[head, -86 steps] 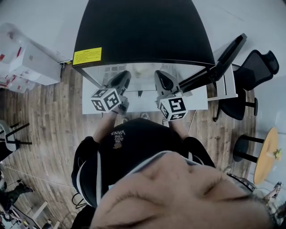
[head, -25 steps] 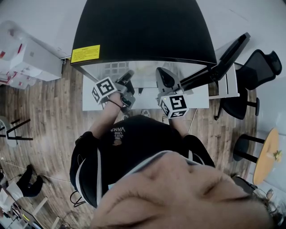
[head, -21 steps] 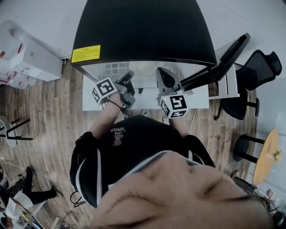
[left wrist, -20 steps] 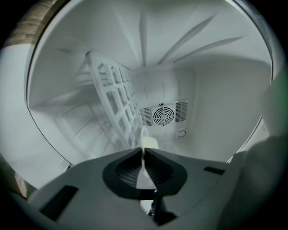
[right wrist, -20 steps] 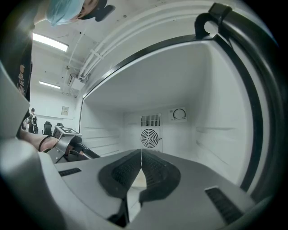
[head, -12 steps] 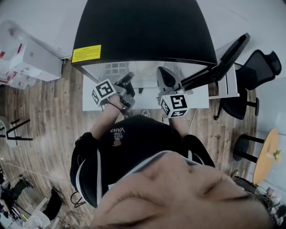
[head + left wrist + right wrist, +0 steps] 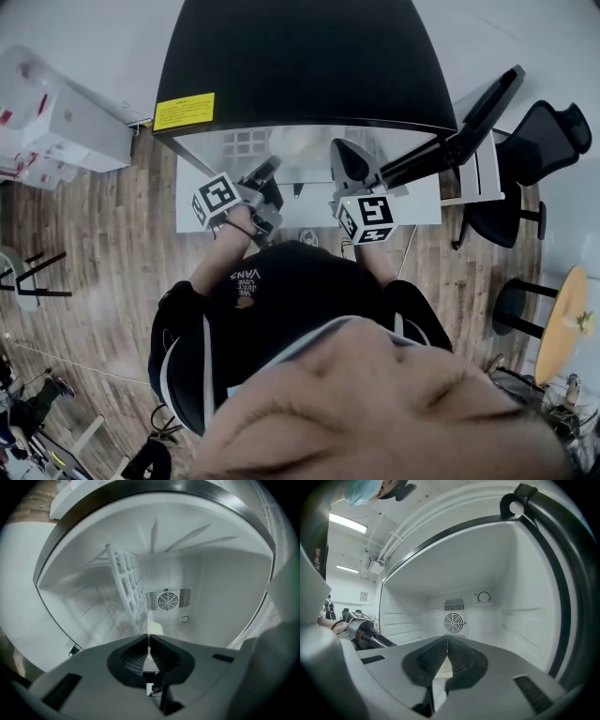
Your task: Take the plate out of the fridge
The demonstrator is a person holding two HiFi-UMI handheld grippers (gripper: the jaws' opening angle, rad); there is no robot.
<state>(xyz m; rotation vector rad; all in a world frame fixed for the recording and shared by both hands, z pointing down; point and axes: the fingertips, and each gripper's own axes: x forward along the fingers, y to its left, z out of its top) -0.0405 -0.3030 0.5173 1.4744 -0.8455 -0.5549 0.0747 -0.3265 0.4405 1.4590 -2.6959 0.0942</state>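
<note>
The black fridge point(image 7: 300, 56) stands open, its door point(image 7: 469, 122) swung out to the right. Both grippers reach into its mouth. My left gripper point(image 7: 148, 637) is rolled onto its side and shut on the thin rim of a pale cream plate point(image 7: 154, 628), which I see edge-on just beyond the pads. In the head view that gripper point(image 7: 265, 172) sits at the opening's left. My right gripper point(image 7: 446, 639) is shut, pads together with nothing between them; the plate point(image 7: 442, 666) shows below and behind its jaws. The left gripper point(image 7: 361, 630) shows at the left of the right gripper view.
Inside the fridge are a white wire shelf point(image 7: 126, 583) and a round fan grille point(image 7: 168, 600) on the back wall. White boxes point(image 7: 56, 122) stand on the floor to the left. A black chair point(image 7: 534, 150) and a round wooden table point(image 7: 562, 319) are on the right.
Since the earliest frame the left gripper has rolled over. Over the last second it has drawn back slightly toward the person. The right gripper has stayed in place.
</note>
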